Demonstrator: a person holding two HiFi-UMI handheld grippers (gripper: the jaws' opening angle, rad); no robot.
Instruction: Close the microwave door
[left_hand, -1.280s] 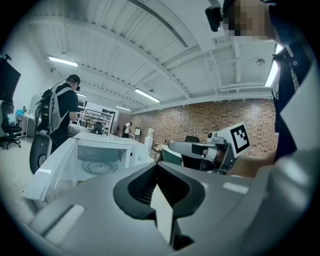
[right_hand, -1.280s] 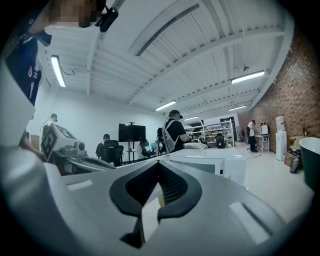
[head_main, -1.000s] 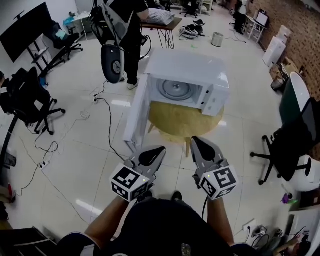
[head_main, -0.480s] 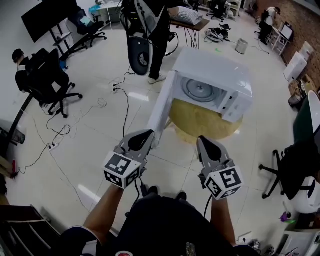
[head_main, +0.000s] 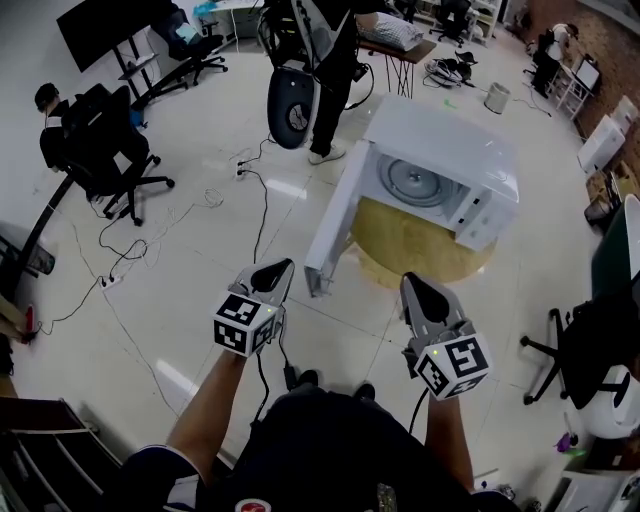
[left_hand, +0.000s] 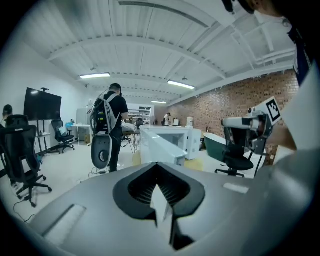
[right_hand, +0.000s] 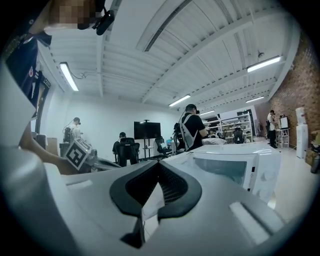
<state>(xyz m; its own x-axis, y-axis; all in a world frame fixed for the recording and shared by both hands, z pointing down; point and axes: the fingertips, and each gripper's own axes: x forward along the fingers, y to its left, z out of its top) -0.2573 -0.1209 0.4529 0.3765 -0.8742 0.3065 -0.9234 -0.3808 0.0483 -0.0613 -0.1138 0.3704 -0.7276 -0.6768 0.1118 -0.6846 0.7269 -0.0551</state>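
A white microwave (head_main: 445, 160) stands on a round wooden table (head_main: 410, 250) ahead of me. Its door (head_main: 338, 222) is swung wide open to the left, and the turntable shows inside. My left gripper (head_main: 274, 270) is shut and empty, hanging just short of the door's near edge. My right gripper (head_main: 413, 287) is also shut and empty, in front of the table. In the left gripper view the door (left_hand: 164, 148) juts toward me above the closed jaws. The right gripper view shows the microwave (right_hand: 235, 167) front close ahead.
A person (head_main: 325, 70) carrying gear stands behind the microwave. Office chairs (head_main: 100, 150) and a screen on a stand (head_main: 105, 30) are at the left. Another chair (head_main: 595, 335) is at the right. Cables (head_main: 255, 200) trail over the floor left of the door.
The microwave has shifted right and upward in the head view as I moved. Both grippers stay shut and low. The left one has drawn back and turned. The door stays open.
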